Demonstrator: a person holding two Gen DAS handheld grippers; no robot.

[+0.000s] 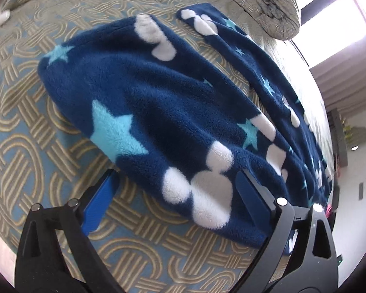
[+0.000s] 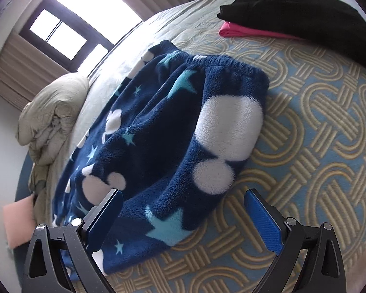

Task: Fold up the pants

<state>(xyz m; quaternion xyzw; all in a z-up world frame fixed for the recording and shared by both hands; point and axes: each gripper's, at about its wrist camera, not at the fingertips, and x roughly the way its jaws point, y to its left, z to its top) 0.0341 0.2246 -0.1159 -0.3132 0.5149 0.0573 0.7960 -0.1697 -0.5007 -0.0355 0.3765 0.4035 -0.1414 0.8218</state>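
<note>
The navy fleece pants [image 1: 158, 102] with white mouse heads and light blue stars lie folded over on the patterned bed cover [image 1: 19, 127]. In the left wrist view my left gripper [image 1: 175, 183] is open, its blue-padded fingers [image 1: 100, 202] standing either side of the near folded edge, the right finger touching the fleece. In the right wrist view the pants [image 2: 173, 131] show their elastic waistband [image 2: 231, 64] at the far end. My right gripper [image 2: 183, 202] is open, its left finger [image 2: 105, 217] resting against the near fold, the right finger over bare cover.
A bundled beige duvet [image 2: 53, 112] lies at the bed's edge by the window. A black garment [image 2: 305, 14] on a pink one [image 2: 244, 30] sits at the far right. A white object [image 1: 0, 20] lies at the far left of the bed.
</note>
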